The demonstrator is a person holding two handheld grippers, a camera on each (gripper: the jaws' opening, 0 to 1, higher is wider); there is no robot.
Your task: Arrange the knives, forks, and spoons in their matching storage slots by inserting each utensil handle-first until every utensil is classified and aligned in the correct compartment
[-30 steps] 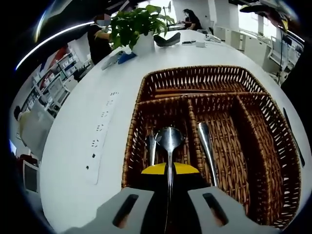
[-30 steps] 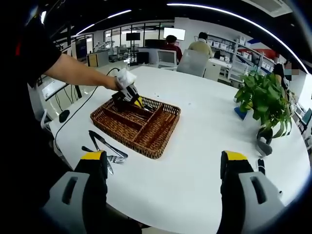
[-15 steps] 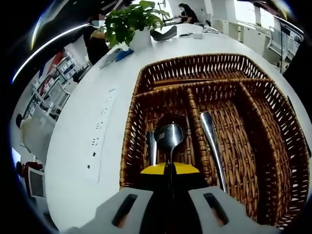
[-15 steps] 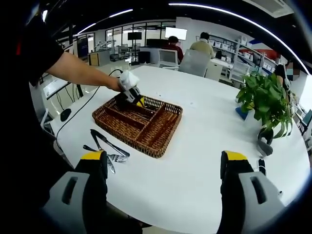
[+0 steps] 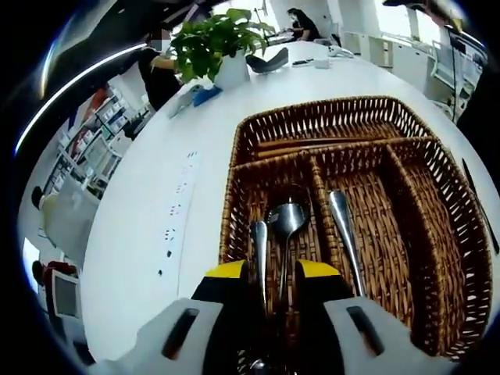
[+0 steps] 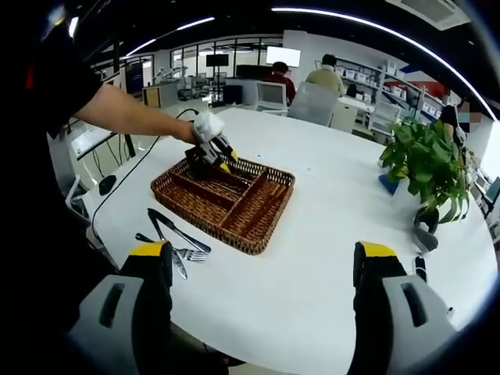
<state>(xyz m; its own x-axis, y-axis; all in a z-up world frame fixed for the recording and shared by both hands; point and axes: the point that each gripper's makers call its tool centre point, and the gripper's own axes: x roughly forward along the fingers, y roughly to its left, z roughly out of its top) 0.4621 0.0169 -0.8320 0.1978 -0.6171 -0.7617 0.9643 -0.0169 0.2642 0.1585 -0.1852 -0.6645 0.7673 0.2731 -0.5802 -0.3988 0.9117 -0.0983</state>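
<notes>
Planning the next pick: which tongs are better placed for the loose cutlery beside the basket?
Probably right: right tongs gape empty nearer the steel knives and forks; left tongs are over the brown wicker basket.

Left gripper view close above wicker tray [image 5: 234,168], right gripper view far across table, both sharing tray [image 6: 258,211].

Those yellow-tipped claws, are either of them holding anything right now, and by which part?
No. The left gripper stands open around a spoon lying in the basket; the right gripper hangs open, empty.
</notes>
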